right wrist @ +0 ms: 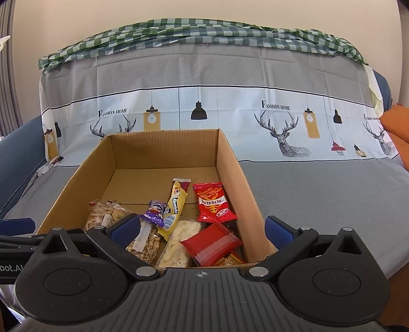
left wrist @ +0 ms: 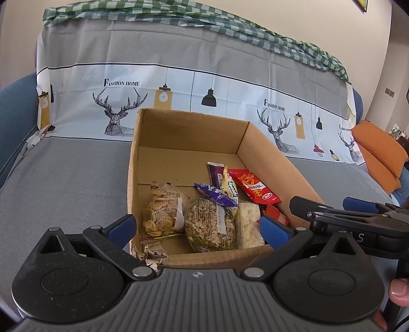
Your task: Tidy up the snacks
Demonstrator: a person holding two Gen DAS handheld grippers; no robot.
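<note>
An open cardboard box (left wrist: 133,178) (right wrist: 76,178) sits on a grey-covered sofa seat. It holds several snacks: a clear bag of crackers (left wrist: 163,212), a bag of puffed grains (left wrist: 209,227), a purple packet (left wrist: 216,195) (right wrist: 156,213), a yellow packet (left wrist: 230,189) (right wrist: 176,206), a red packet (left wrist: 255,187) (right wrist: 212,201), a white snack bag (left wrist: 249,224) (right wrist: 179,242) and a red pouch (right wrist: 212,242). My left gripper (left wrist: 198,227) is open and empty at the box's near edge. My right gripper (right wrist: 202,229) is open and empty over the box's near end, and shows at the right of the left wrist view (left wrist: 345,212).
A grey sofa cover (left wrist: 64,178) (right wrist: 319,191) with deer and lamp prints lies under the box. A green checked cloth (left wrist: 179,15) (right wrist: 204,33) drapes the backrest. An orange cushion (left wrist: 378,153) (right wrist: 396,127) lies at the right.
</note>
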